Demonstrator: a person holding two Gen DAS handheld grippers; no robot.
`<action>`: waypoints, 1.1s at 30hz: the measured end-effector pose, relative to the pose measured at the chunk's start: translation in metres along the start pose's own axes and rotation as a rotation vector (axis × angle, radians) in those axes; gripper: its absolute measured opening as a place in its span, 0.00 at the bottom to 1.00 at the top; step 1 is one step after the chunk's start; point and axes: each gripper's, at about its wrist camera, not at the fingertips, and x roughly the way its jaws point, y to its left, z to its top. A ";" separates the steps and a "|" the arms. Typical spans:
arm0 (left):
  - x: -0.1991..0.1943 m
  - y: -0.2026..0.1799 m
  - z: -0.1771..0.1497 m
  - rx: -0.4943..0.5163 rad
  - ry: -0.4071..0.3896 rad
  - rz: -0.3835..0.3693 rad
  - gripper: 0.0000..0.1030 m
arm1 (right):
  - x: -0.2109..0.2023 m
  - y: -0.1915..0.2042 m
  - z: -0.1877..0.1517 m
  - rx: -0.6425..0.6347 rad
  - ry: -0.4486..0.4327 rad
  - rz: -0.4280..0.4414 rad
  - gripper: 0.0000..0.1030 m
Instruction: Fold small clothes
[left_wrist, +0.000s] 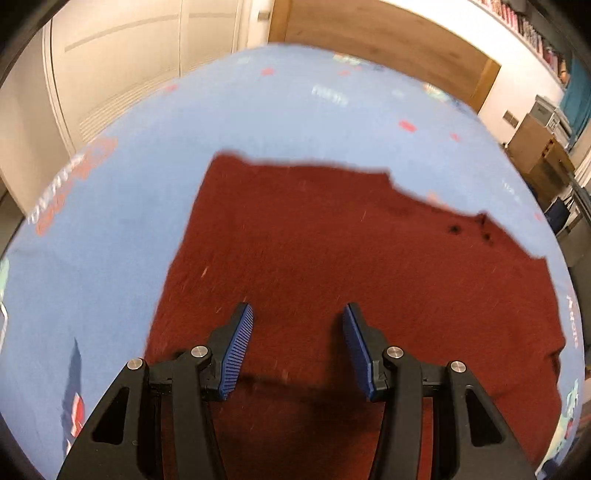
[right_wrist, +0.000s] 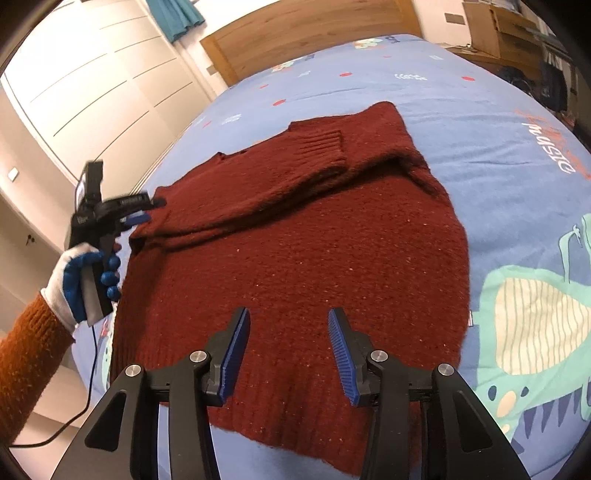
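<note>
A dark red knitted sweater lies flat on the blue bedspread, one sleeve folded across its body with the ribbed cuff near the far side. My right gripper is open and empty, above the sweater's near hem. My left gripper is open and empty, hovering over the sweater. In the right wrist view the left gripper is at the sweater's left edge, held by a gloved hand.
The bedspread has printed lettering and a green dinosaur. A wooden headboard stands at the far end. White wardrobe doors are on the left. Cardboard boxes stand beside the bed.
</note>
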 end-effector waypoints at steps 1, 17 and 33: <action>0.002 0.000 -0.006 0.005 0.006 -0.006 0.45 | 0.000 0.000 0.000 -0.002 -0.001 -0.001 0.44; -0.062 0.002 -0.024 0.080 0.004 -0.037 0.46 | -0.031 -0.007 -0.003 -0.005 -0.052 -0.037 0.45; -0.134 0.071 -0.082 0.007 0.047 -0.077 0.53 | -0.074 -0.053 -0.038 0.088 -0.058 -0.137 0.51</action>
